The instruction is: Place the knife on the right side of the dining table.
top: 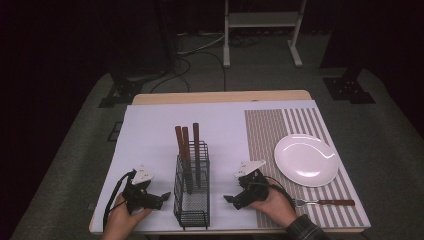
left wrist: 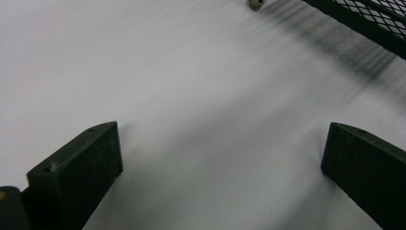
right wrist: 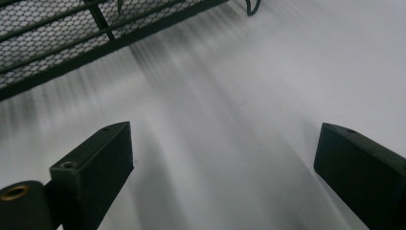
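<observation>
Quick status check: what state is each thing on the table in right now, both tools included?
Left tool: open, empty, low by the rack.
Right tool: open, empty, low by the rack.
Wire rack: upright, between the tools.
Three brown-handled utensils: standing in the rack.
Plate: empty, on the striped mat.
Fork: lying flat on the mat.

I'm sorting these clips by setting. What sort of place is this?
Probably a lab or studio mock-up of a dining table: a white plate and fork on a striped placemat, with dark curtains and floor cables behind.
</observation>
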### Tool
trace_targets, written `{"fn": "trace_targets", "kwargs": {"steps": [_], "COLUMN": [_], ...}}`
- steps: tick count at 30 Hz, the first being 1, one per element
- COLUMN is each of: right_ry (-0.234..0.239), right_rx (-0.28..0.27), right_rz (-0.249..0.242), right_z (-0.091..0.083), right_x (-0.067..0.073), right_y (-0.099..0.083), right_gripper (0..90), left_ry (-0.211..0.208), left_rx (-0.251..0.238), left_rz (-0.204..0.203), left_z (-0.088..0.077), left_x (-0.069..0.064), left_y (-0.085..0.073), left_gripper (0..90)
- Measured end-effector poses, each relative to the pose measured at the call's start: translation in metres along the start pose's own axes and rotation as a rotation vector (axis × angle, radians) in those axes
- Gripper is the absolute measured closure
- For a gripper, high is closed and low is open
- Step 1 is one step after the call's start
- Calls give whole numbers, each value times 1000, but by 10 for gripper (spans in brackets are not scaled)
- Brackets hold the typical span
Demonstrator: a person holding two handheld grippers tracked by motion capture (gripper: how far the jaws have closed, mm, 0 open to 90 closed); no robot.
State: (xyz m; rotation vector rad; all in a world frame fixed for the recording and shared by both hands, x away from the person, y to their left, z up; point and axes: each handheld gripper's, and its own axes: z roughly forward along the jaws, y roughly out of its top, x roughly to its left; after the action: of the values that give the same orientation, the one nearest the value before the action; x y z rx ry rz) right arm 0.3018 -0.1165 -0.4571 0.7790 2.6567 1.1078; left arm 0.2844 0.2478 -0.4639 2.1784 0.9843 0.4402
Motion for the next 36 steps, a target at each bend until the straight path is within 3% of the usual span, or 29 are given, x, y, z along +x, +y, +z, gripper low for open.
{"fn": "trace_targets", "kwargs": {"steps": [21, 36], "right_ry": [6, -4], "right_rx": [-77, -127], "right_rz": [54, 61], "right_z": [-20, -33], "right_x": [-16, -24], "right_y": [23, 43], "right_gripper": [49, 49], "left_ry": [-1, -1], "left_rx": [2, -1], "left_rz": [-1, -2], "left_z": [0, 0], "left_x": [0, 0], "left_y": [0, 0], "left_gripper": [0, 0]}}
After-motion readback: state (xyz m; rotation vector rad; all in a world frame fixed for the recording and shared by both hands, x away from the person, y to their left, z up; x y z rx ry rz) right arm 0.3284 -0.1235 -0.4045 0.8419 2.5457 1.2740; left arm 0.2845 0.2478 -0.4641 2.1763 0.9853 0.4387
